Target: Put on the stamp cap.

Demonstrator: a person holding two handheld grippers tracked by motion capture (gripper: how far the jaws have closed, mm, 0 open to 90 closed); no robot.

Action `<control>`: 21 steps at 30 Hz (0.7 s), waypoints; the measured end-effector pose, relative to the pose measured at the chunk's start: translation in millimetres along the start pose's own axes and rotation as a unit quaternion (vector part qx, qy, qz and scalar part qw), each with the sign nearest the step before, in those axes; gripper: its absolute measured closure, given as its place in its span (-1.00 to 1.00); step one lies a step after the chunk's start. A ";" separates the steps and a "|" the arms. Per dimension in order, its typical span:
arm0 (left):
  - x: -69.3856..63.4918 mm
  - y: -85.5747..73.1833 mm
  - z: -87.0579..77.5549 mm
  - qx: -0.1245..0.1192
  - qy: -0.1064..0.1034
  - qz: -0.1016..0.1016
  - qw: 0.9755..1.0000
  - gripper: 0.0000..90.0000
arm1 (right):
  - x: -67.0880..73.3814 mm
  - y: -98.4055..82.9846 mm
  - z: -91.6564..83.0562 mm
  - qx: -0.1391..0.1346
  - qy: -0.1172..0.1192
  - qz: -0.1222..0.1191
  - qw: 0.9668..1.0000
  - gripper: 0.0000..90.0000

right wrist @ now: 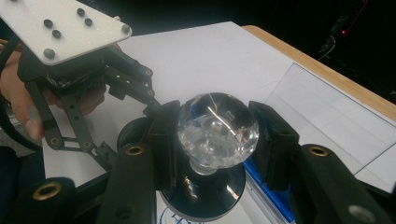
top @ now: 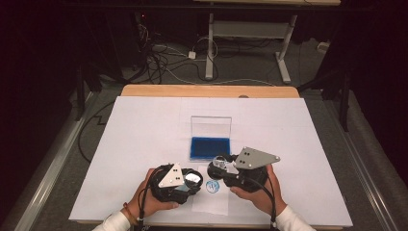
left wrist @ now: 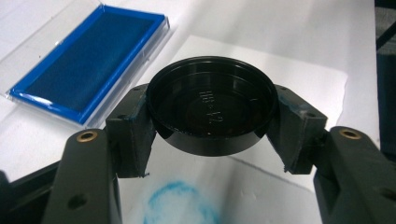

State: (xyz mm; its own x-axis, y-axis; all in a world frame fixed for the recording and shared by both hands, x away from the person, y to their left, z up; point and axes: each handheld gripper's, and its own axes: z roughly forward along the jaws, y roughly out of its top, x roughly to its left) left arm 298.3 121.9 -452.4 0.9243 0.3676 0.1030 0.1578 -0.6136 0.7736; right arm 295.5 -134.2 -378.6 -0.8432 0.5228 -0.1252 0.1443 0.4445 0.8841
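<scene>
My left gripper is shut on a round black cap, which its jaws clamp from both sides above a small white sheet. A round blue stamp print marks that sheet just below the cap. My right gripper is shut on the clear faceted knob of a stamp, whose black round base hangs beneath. In the high view the left gripper and the right gripper sit close together near the front edge, over the print.
A blue ink pad lies open in its clear case at the table's middle, its lid standing upright behind. A large white sheet covers the wooden table. Cables and a desk frame are on the floor beyond.
</scene>
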 end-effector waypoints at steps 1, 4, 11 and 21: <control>0.0 1.1 0.6 -0.002 0.000 0.000 1.000 -0.19 | 0.0 0.5 -0.2 0.000 -0.001 -0.001 1.000 0.27; -0.5 4.2 2.9 -0.005 -0.001 0.003 1.000 -0.19 | 0.0 2.3 -0.6 -0.002 -0.002 -0.002 1.000 0.27; -4.9 11.7 9.3 -0.010 -0.007 0.011 1.000 -0.19 | 2.5 3.7 1.3 -0.004 0.003 -0.003 1.000 0.27; -8.6 20.2 15.8 -0.022 -0.012 0.012 1.000 -0.19 | 6.2 4.3 4.4 -0.006 0.014 -0.002 1.000 0.27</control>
State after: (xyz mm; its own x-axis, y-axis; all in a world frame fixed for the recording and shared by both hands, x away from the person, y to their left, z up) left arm 299.0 95.3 -447.5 0.9356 0.3361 0.1082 0.1201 -0.5912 0.7975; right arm 293.1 -125.8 -377.5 -0.8585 0.4996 -0.1159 0.1348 0.4378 0.8889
